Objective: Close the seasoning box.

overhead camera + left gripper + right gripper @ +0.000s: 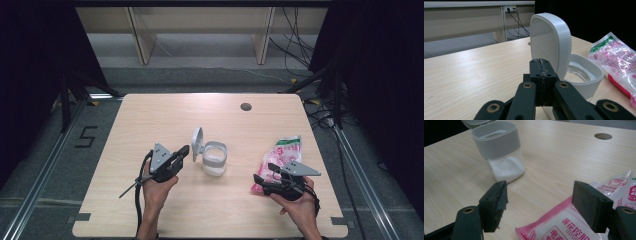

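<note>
Pink bag [282,160] lies under the open right hand-held gripper [263,176].

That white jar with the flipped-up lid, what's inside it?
The jar holds white powder, low at its clear bottom. The grey collar hides the part above, and what kind of powder it is can't be told.

The jar [215,159] is placed mid-table [150,120], its lid [197,142] raised at the left, and the bag [280,160] is laid to its right.
</note>
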Demonstrator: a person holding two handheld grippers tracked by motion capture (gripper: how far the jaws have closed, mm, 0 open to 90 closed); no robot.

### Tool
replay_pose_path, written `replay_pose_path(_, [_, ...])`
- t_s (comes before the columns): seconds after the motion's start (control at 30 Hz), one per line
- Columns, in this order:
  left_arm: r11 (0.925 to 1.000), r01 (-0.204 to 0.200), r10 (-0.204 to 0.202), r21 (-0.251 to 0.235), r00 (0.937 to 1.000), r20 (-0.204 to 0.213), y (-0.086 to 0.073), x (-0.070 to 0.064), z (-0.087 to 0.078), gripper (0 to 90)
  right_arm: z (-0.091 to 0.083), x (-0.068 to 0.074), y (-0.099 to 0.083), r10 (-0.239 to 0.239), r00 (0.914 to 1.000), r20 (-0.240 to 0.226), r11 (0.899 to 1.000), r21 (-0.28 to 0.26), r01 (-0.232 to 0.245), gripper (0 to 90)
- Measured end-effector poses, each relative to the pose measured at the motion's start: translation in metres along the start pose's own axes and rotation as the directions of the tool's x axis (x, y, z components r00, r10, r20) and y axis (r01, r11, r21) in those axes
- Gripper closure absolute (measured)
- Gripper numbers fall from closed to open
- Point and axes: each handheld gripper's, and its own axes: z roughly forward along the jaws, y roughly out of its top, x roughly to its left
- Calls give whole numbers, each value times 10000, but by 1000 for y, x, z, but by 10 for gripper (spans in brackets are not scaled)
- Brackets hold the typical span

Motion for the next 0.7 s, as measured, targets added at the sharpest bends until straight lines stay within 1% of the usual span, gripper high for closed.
replay_pose_path(0.07, [10000, 41, -41, -84, 10000, 41, 0, 0, 3, 891, 0, 0, 0, 6, 10000, -12, 10000, 13, -6, 298])
replay_pose_path(0.1, [10000, 33, -33, -6, 10000, 37, 0, -1, 3, 891, -1, 1, 0, 168, 9998, -93, 9998, 115, -167, 298])
replay_pose_path(0.13, [9999, 111, -111, -49, 9999, 65, 0, -1, 4, 891, -1, 1, 0, 157, 9998, -110, 9998, 127, -156, 298])
replay_pose_path(0.2, [9999, 112, -111, -64, 9999, 102, 0, -1, 4, 891, -2, 4, 0, 438, 9989, -139, 9987, 251, -434, 298])
replay_pose_path(0.23, [9999, 112, -111, -63, 9999, 118, 1, -2, 4, 891, -2, 4, 0, 446, 9989, -118, 9987, 253, -443, 298])
replay_pose_path(0.27, [9999, 88, -87, -90, 9999, 125, 2, -2, 4, 891, -1, 3, 0, 291, 9995, -105, 9994, 170, -289, 298])
replay_pose_path(0.33, [10000, 10, -9, -79, 9999, 132, 3, -3, 5, 891, -1, 3, 0, 277, 9995, -130, 9996, 105, -275, 299])
replay_pose_path(0.37, [10000, -21, 22, -96, 9999, 102, 3, -4, 5, 891, 0, 2, 0, 53, 10000, -71, 10000, 55, -52, 300])
replay_pose_path(0.4, [9999, -52, 53, -96, 9999, 117, 4, -5, 5, 891, -1, 2, 0, 41, 10000, -65, 9999, 101, -40, 300])
replay_pose_path(0.43, [9999, -32, 34, -121, 9999, 157, 4, -5, 5, 891, -1, 2, 0, 179, 9997, -155, 9997, 159, -177, 300])
replay_pose_path(0.47, [9999, 69, -66, -136, 9998, 181, 4, -6, 6, 891, 0, 2, 0, 199, 9997, -170, 9998, 93, -197, 300])
replay_pose_path(0.5, [9999, 84, -82, -137, 9999, 142, 4, -7, 6, 891, -1, 1, 0, 16, 10000, -56, 9999, 133, -15, 300])
replay_pose_path(0.53, [9999, -58, 61, -151, 9998, 199, 5, -7, 6, 891, -1, 1, 0, 15, 10000, -54, 9999, 133, -14, 300])
replay_pose_path(0.57, [9998, -13, 16, -173, 9998, 215, 5, -8, 6, 891, -2, 1, 0, 3, 10000, -47, 9999, 127, -3, 301])
replay_pose_path(0.6, [9999, -54, 57, -164, 9998, 194, 5, -8, 5, 891, -1, 2, 0, 146, 9998, -140, 9998, 156, -143, 301])
replay_pose_path(0.63, [9997, -130, 135, -201, 9996, 240, 6, -9, 6, 891, -1, 2, 0, 162, 9998, -144, 9997, 159, -159, 301])
replay_pose_path(0.67, [9997, -104, 109, -221, 9996, 247, 6, -10, 6, 891, -2, 3, 0, 304, 9995, -115, 9993, 202, -301, 301])
replay_pose_path(0.7, [9997, -95, 101, -244, 9996, 252, 6, -10, 6, 891, -2, 3, 0, 241, 9996, -119, 9996, 181, -239, 301])
